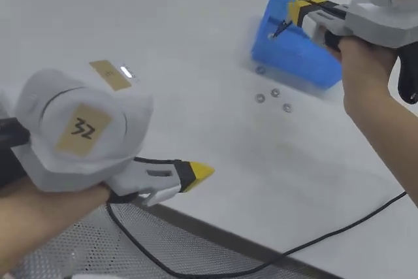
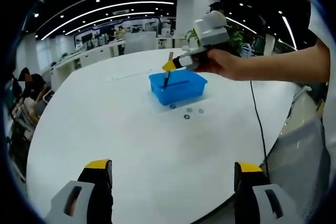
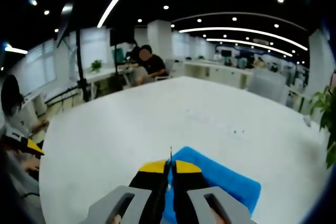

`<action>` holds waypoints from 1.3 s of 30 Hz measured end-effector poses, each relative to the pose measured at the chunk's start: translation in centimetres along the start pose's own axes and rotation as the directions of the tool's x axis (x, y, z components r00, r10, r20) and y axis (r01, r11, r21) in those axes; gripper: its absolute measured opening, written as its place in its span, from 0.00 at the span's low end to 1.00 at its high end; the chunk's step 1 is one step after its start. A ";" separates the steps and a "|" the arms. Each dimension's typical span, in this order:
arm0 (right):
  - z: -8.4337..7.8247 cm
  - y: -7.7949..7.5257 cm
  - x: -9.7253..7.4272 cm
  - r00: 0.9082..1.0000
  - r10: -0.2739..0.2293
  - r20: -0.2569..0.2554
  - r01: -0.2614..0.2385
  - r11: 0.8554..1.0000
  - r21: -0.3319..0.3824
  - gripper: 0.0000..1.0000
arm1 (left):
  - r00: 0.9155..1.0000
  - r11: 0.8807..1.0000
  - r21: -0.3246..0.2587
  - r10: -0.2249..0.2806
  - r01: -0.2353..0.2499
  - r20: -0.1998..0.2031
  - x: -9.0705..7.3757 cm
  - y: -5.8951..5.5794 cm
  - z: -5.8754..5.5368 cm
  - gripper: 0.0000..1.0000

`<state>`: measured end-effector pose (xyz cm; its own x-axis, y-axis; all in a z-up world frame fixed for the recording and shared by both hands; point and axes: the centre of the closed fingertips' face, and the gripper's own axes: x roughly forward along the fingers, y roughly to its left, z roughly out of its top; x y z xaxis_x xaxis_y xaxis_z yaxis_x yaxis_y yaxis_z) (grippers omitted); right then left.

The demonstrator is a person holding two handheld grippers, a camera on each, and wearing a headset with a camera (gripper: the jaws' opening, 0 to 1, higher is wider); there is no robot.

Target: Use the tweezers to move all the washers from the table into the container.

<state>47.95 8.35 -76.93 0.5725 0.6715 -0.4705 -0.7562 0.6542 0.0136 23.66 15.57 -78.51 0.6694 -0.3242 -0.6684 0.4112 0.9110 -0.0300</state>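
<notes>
right gripper (image 1: 302, 10): jaws pressed on tweezers (image 1: 282, 29), tips over blue container (image 1: 297, 60); we could not tell what they pinched | left gripper (image 2: 172, 167): jaws spread, empty | washers (image 1: 275, 93): we saw four on table (image 1: 196, 31) beside container

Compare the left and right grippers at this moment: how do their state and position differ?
The left gripper has its fingers spread wide and holds nothing; the right gripper is closed on the tweezers. The left gripper hangs at the near edge of the table, far from the blue container; the right gripper is above it. Both have yellow-tipped fingers.
</notes>
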 end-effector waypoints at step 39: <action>1.4 0.4 -0.5 1.000 0.008 0.026 -0.009 0.999 0.034 0.01 | 1.000 1.000 0.002 0.022 -0.022 0.003 -0.2 0.1 0.5 0.98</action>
<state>47.79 8.72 -75.43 0.5746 0.6853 -0.4474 -0.7497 0.6600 0.0481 23.89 15.62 -78.02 0.6801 -0.3045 -0.6668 0.3975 0.9175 -0.0136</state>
